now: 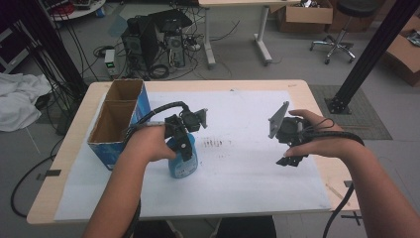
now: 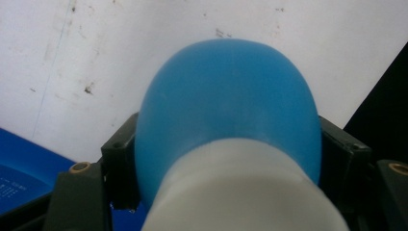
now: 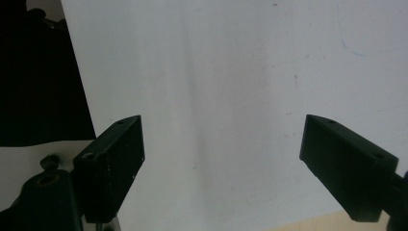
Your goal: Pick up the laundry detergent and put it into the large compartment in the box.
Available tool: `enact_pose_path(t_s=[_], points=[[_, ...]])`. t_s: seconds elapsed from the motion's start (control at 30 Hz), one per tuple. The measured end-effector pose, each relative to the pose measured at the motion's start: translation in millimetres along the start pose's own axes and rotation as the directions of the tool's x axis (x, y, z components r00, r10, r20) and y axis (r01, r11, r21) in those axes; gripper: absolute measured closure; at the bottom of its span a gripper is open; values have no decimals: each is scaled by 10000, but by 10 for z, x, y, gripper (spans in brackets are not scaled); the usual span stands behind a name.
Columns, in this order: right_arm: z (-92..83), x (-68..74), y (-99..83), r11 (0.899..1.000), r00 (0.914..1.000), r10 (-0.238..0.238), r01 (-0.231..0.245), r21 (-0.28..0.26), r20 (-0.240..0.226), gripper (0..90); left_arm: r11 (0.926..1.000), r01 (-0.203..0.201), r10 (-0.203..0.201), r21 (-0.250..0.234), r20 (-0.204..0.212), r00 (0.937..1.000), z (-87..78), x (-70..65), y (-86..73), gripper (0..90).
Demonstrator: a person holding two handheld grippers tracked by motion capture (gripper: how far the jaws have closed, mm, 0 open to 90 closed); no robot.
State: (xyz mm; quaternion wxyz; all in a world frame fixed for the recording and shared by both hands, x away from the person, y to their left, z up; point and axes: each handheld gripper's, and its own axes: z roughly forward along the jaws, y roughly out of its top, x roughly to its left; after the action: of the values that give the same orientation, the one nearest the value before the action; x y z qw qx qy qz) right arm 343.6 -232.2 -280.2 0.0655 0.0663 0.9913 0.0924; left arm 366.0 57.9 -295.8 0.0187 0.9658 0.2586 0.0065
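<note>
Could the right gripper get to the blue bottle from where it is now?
Probably yes: bare white paper lies between the open right gripper and the bottle, though the left gripper already clamps it.

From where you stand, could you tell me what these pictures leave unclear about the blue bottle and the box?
- Blue bottle: top hidden by the left gripper in the high view; base cut off in the left gripper view.
- Bottle label: too small to read.
- Cardboard box: its floor is hidden by its walls.

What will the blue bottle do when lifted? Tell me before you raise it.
The blue bottle looks smooth and rounded, so it may slip in the left gripper, whose jaws flank its shoulder. Standing tall on the white sheet, it could tip if nudged. Probably stiff plastic.
</note>
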Motion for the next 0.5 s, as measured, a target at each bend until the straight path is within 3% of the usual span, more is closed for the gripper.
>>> enact_pose_path(t_s=[0.5], points=[[26,-2,21,10000,10000,-41,41,-8,-34,159,9999,91,-95,-133,-299,9995,16,-2,-7,366]])
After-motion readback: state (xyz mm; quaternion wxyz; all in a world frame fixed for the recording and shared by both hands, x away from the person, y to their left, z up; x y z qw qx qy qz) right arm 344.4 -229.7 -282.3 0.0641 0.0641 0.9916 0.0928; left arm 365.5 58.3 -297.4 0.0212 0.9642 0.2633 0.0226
